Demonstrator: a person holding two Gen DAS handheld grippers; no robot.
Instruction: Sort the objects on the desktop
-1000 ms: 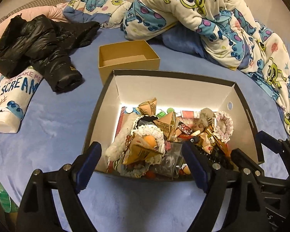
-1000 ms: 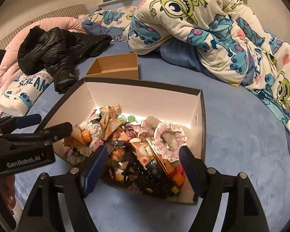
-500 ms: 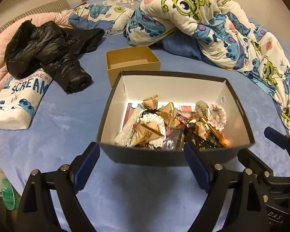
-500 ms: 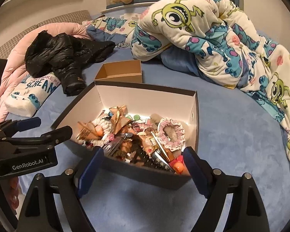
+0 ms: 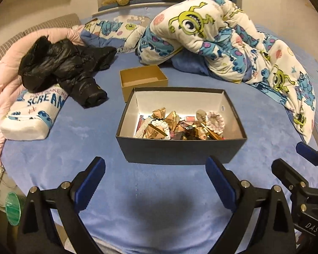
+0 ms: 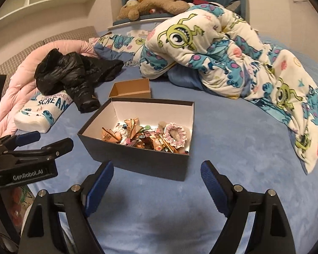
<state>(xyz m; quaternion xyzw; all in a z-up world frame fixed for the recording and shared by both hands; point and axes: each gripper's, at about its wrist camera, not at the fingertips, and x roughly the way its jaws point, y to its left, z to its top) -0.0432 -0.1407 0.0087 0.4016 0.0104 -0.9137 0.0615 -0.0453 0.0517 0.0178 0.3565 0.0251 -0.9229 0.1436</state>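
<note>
1. The pillow (image 5: 29, 118) printed "SCREAM" lies at the left on the blue bedsheet (image 5: 159, 182), with a black puffer jacket (image 5: 63, 67) draped partly over its far end.
2. The left gripper (image 5: 155, 178) hovers above bare sheet. Its jaws are opening and stand wide; nothing is between the blue pads (image 5: 91, 182).
3. The dark shoebox (image 5: 181, 151) sits on the sheet just beyond the left gripper's fingertips, centred between them and not touching them. Its interior is white.
4. The small objects (image 5: 180, 126) are piled inside the shoebox, toward its near and right walls: folded paper pieces, a white crochet scrunchie and a pink crochet scrunchie (image 6: 176, 134).
5. The small brown cardboard box (image 5: 143, 80) stands open directly behind the shoebox's far left corner; whether the two touch cannot be told.
6. The right gripper (image 6: 156, 176) hovers over the sheet with jaws wide and nothing held. The shoebox's near right corner lies just past its fingertips.
7. The cartoon monster blanket (image 5: 222, 42) is heaped at the right, well apart from both grippers.
</note>
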